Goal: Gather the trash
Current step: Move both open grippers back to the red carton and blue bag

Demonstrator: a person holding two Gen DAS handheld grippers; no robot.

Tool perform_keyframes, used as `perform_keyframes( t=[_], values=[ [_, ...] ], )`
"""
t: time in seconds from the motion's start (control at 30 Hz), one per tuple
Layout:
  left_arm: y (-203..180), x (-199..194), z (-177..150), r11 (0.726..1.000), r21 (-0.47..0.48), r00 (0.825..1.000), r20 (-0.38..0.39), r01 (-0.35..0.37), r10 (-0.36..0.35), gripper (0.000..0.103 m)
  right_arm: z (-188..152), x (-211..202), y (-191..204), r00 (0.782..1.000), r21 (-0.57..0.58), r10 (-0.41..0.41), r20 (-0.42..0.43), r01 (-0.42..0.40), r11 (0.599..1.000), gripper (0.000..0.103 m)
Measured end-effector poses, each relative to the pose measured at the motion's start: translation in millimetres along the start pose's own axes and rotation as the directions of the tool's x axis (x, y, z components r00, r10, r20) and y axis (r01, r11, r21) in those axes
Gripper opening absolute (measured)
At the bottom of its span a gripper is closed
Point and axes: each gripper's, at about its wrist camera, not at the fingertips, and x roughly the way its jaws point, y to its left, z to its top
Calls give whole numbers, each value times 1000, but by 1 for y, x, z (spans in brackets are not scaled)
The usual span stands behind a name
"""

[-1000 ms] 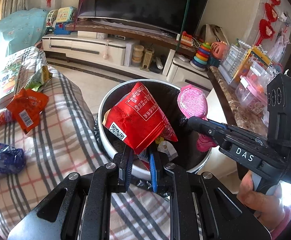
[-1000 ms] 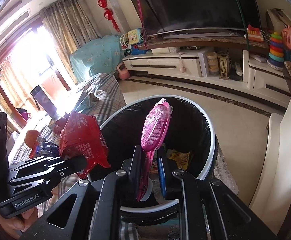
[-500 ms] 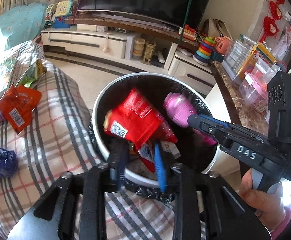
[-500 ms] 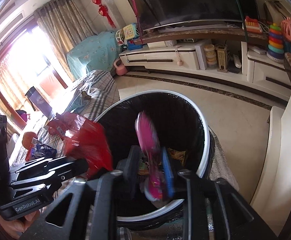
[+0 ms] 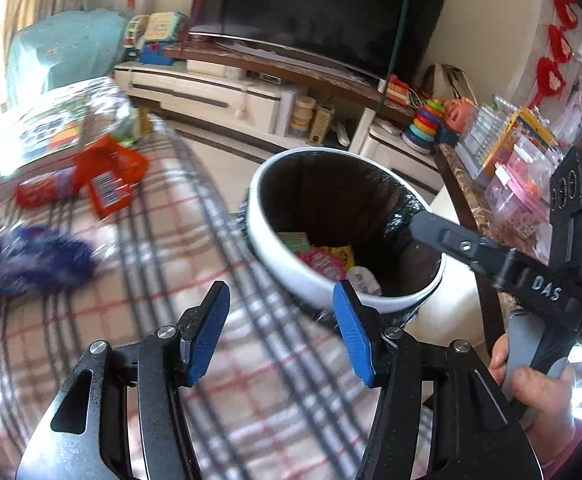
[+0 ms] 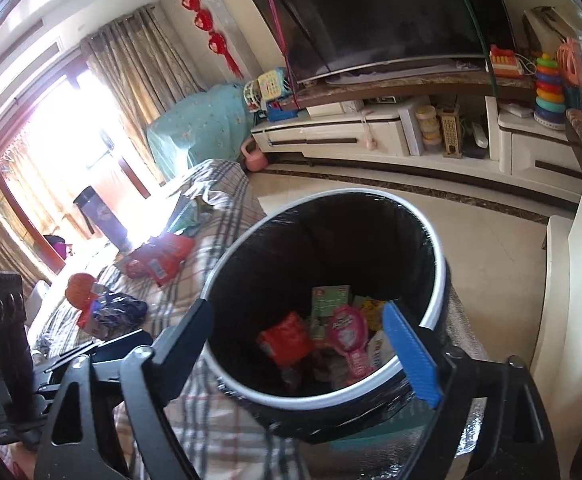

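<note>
Red wrapper (image 6: 287, 338) lies in bin (image 6: 437, 280) below the gaping right hand-held gripper (image 6: 307, 340).

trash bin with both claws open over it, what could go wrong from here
1. The trash bin stands against the plaid-covered surface; a claw swinging toward the remaining wrappers might knock its rim.
2. The left claw and right claw sit close together, so they may collide.
3. The orange wrapper and blue wrapper look thin and crumpled, so a grip could slip.

The right gripper (image 5: 423, 224) carries white letters "DAS" on its black body; other printing is unreadable.
</note>
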Motion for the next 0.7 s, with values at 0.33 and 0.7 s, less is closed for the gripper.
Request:
perform_keyframes(
  t=[0.33, 0.7],
  values=[
    [56, -38, -35, 990, -108, 996, 23, -88, 91, 59, -22, 0, 51, 997, -45, 78, -4, -78, 996, 96],
    [113, -75, -68, 959, -201, 976, 40, -202, 214, 72, -52, 21, 109, 990, -151, 137, -39, -141, 978, 98]
  ],
)
